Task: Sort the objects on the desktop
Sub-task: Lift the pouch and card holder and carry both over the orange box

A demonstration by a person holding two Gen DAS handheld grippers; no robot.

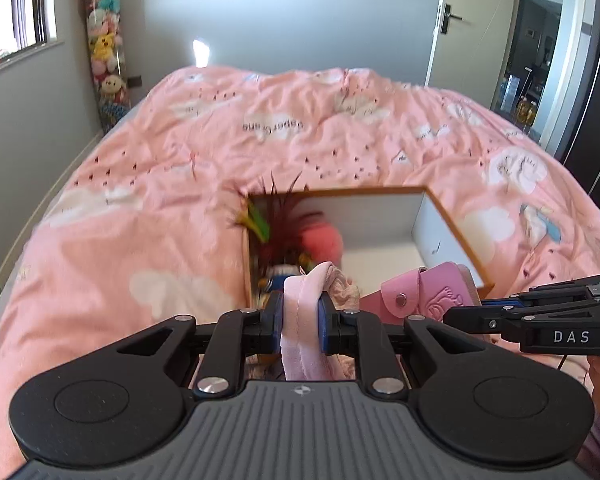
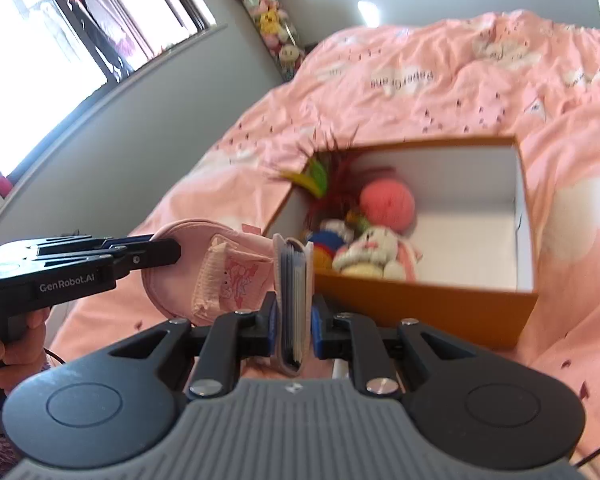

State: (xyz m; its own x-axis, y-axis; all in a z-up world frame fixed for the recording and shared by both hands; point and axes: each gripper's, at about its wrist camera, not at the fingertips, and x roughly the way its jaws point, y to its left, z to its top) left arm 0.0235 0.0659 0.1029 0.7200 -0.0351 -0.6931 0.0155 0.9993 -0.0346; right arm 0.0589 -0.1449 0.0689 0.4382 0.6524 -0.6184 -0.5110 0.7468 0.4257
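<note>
My left gripper (image 1: 302, 316) is shut on a soft pink pouch (image 1: 304, 320), held edge-on; the same round pouch (image 2: 204, 268) shows from the side in the right wrist view. My right gripper (image 2: 294, 320) is shut on a pink card wallet (image 2: 294, 296) with cards showing in its fold; its snap flap (image 1: 420, 296) shows in the left wrist view. Both are held just in front of an orange box (image 2: 420, 300) with a white inside, lying on the bed. The box holds a pink ball (image 2: 386, 202), a plush rabbit (image 2: 374, 250) and a feather toy (image 2: 324, 176).
A pink quilt (image 1: 300, 128) with cloud prints covers the bed around the box. A tall tube of plush toys (image 1: 104, 44) stands in the far left corner by the window. An open door (image 1: 460, 28) is at the back right.
</note>
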